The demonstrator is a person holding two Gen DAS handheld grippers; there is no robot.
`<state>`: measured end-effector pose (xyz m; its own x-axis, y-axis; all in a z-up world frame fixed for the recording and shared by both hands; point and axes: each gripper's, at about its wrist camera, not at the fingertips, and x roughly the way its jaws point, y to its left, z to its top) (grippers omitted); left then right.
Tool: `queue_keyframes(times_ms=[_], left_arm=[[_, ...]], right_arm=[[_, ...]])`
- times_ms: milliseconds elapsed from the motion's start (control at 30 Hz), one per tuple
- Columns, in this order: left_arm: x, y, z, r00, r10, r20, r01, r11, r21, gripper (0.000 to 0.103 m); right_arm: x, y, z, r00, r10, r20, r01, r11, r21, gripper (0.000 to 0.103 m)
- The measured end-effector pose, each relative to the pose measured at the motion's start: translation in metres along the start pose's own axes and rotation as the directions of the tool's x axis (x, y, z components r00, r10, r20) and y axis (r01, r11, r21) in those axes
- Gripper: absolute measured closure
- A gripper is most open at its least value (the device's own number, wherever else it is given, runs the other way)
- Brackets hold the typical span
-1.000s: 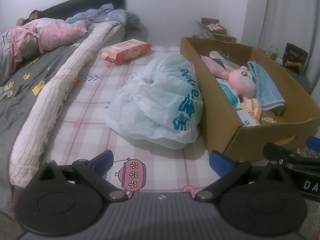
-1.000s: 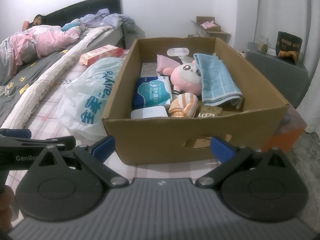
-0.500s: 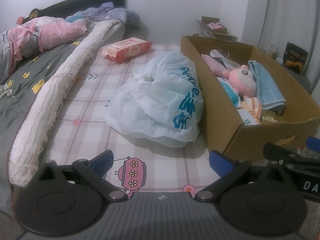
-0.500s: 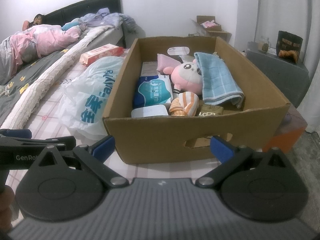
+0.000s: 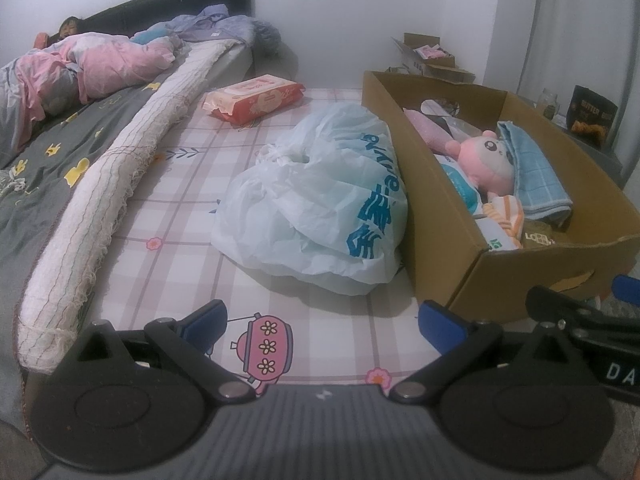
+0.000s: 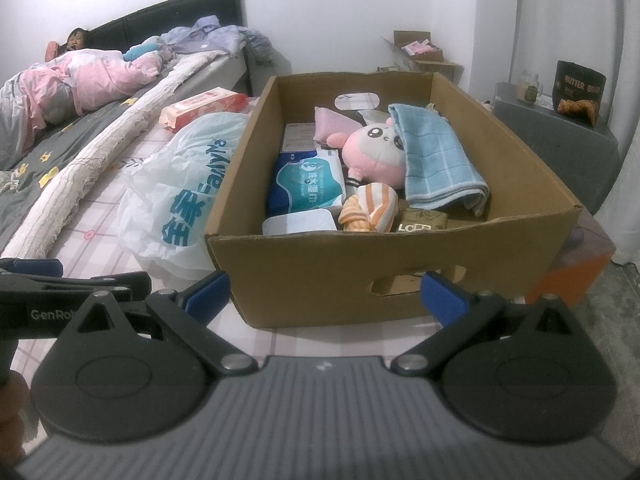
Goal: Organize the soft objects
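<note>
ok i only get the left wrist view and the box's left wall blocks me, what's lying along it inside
Observer: A pale flat carton lies at the back, behind a blue and white wipes pack.
Operator: and the other hand, carrying anything
Observer: No. The right gripper is open and empty, just short of the brown cardboard box.
Operator: anything past its right wall
Observer: An orange-sided block sits right beside it.
</note>
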<state>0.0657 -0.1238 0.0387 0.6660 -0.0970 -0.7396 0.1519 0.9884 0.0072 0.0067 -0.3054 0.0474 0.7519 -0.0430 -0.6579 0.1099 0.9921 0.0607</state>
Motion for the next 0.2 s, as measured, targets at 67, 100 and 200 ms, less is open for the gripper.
queue_keyframes(times_ms=[67, 100, 200], left_arm=[[0.0001, 0.0000, 0.0000, 1.000, -0.001, 0.000, 0.001, 1.000, -0.001, 0.001], [0.0001, 0.0004, -0.0001, 1.000, -0.001, -0.001, 0.001, 1.000, -0.002, 0.001], [0.0002, 0.0006, -0.0003, 1.000, 0.001, 0.000, -0.001, 1.000, -0.002, 0.001]], right_arm=[[0.0000, 0.0000, -0.0001, 1.000, 0.000, 0.000, 0.000, 1.000, -0.001, 0.001], [-0.0001, -0.0001, -0.0001, 1.000, 0.000, 0.000, 0.000, 1.000, -0.001, 0.001], [0.0010, 0.0001, 0.0004, 1.000, 0.000, -0.001, 0.000, 1.000, -0.002, 0.001]])
